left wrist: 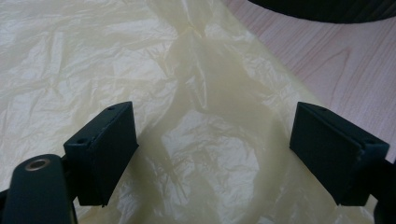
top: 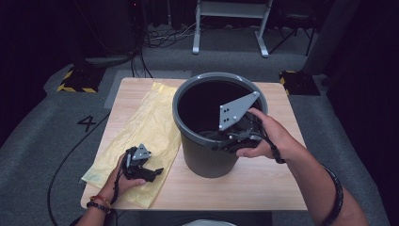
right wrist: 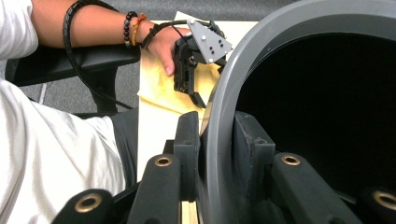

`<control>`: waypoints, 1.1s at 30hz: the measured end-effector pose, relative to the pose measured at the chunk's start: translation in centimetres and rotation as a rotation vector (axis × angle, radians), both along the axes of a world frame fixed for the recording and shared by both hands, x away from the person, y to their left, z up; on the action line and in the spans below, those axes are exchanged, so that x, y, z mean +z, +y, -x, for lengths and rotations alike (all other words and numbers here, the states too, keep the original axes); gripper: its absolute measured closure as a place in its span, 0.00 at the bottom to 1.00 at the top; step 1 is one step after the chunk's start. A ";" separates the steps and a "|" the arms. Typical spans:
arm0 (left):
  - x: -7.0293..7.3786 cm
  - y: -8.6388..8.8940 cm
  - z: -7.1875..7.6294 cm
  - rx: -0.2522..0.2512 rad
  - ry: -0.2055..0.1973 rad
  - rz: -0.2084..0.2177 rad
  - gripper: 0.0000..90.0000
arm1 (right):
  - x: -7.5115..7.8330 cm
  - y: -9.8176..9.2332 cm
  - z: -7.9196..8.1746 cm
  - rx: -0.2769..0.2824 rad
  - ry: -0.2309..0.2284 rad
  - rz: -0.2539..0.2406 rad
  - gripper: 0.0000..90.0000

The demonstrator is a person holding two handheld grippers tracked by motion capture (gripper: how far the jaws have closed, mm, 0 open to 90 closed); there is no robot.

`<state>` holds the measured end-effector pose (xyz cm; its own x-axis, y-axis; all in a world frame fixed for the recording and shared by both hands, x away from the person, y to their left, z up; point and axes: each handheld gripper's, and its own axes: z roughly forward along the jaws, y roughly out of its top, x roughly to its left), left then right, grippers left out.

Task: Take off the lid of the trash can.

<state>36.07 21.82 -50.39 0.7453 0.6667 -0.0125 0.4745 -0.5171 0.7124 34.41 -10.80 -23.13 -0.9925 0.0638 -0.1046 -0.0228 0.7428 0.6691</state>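
The grey bin point(top: 214, 141) stands upright on the wooden table point(top: 263, 183); the right gripper point(right wrist: 215, 140) clamps its near rim, one jaw inside, one outside; just beside the bin lies a yellow plastic bag point(top: 141, 122), flat; the left gripper point(left wrist: 212, 154) rests over it, jaws spread, grasping nothing.

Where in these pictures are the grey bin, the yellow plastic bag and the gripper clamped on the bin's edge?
grey bin point(top: 207, 157): high view, on its outer front wall.
yellow plastic bag point(top: 146, 120): high view, middle of the flat sheet.
right gripper point(right wrist: 215, 154): right gripper view, between its pads, which clamp the bin's rim.
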 end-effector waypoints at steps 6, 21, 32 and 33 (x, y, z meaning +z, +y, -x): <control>0.0 0.0 0.0 0.000 0.000 0.000 0.16 | 0.7 -0.1 0.4 -0.007 -0.037 -0.018 0.82; 0.0 0.0 0.0 0.000 0.000 0.000 0.16 | 0.3 -0.2 0.7 -0.011 -0.098 -0.019 0.84; 0.0 0.0 0.0 0.000 0.000 0.000 0.16 | 0.6 -0.1 1.0 -0.016 -0.132 -0.020 0.85; 0.0 0.0 0.0 0.000 0.000 0.000 0.16 | 0.6 -0.1 1.0 -0.019 -0.134 -0.019 0.85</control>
<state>36.07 21.82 -50.39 0.7455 0.6664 -0.0125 0.4744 -0.5173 0.7123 33.38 -10.86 -22.54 -0.9683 0.0854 -0.2348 -0.0991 0.7314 0.6747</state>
